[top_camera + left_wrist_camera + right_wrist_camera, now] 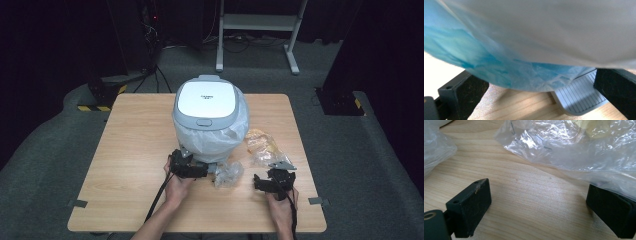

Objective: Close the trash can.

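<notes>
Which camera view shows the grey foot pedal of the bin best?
The left gripper view: the foot pedal is close and sharp, its ribbed grey surface lying on the wood between the open jaws, under the bag. In the high view it is a small grey bit at the bin's base beside the left hand-held gripper.

Bin (pixel 210 112) blocks tabletop (pixel 130 150) centre; crumpled bags (pixel 265 147) crowd right front. Left half open.
</notes>
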Action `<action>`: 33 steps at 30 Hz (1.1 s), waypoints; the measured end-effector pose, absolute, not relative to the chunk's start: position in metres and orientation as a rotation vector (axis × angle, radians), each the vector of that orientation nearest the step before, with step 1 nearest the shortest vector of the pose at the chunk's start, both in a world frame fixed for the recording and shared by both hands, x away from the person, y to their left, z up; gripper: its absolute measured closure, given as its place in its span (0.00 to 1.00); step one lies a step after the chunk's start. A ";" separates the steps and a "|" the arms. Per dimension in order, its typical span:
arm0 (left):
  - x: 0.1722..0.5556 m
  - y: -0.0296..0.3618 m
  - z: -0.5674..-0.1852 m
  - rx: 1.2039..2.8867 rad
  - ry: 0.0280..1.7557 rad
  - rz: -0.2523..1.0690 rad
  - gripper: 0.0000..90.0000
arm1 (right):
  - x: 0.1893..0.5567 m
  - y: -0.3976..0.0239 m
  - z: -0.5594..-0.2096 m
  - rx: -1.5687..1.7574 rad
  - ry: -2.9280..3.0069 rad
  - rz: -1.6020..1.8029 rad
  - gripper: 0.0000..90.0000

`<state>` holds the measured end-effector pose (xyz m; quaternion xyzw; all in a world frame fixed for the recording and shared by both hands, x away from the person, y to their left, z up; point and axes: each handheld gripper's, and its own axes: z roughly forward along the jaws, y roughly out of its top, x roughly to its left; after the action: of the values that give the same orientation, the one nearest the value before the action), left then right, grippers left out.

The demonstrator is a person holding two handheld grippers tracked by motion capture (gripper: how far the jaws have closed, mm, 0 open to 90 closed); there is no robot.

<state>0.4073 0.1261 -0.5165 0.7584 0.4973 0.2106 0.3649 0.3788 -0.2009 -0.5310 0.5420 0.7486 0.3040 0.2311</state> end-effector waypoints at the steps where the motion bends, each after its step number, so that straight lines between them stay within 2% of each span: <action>1: 0.407 0.129 -0.515 2.013 1.255 0.525 0.00 | 0.379 -0.201 -0.531 1.491 2.058 0.836 0.06; 5: 0.408 0.125 -0.517 1.947 1.278 0.545 0.00 | 0.379 -0.201 -0.531 1.490 2.059 0.836 0.06; 7: 0.407 0.129 -0.516 2.013 1.252 0.535 0.00 | 0.379 -0.201 -0.531 1.490 2.058 0.836 0.06; 12: 0.407 0.125 -0.519 1.962 1.271 0.553 0.00 | 0.379 -0.201 -0.531 1.490 2.058 0.836 0.06; 20: 0.407 0.126 -0.523 2.015 1.262 0.550 0.01 | 0.379 -0.201 -0.531 1.497 2.056 0.837 0.06; 23: 0.406 0.124 -0.528 1.957 1.279 0.554 0.01 | 0.379 -0.201 -0.531 1.496 2.056 0.837 0.07; 25: 0.406 0.123 -0.529 1.951 1.289 0.541 0.01 | 0.378 -0.202 -0.531 1.504 2.038 0.844 0.11; 32: 0.407 0.122 -0.529 1.935 1.300 0.533 0.01 | 0.378 -0.202 -0.530 1.505 2.030 0.838 0.11; 33: 0.407 0.126 -0.528 2.000 1.274 0.533 0.01 | 0.378 -0.202 -0.530 1.506 2.030 0.839 0.11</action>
<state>0.4068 0.1261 -0.5276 0.7715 0.4913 0.2054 0.3482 0.3781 -0.2019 -0.5305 0.5493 0.7407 0.3059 0.2369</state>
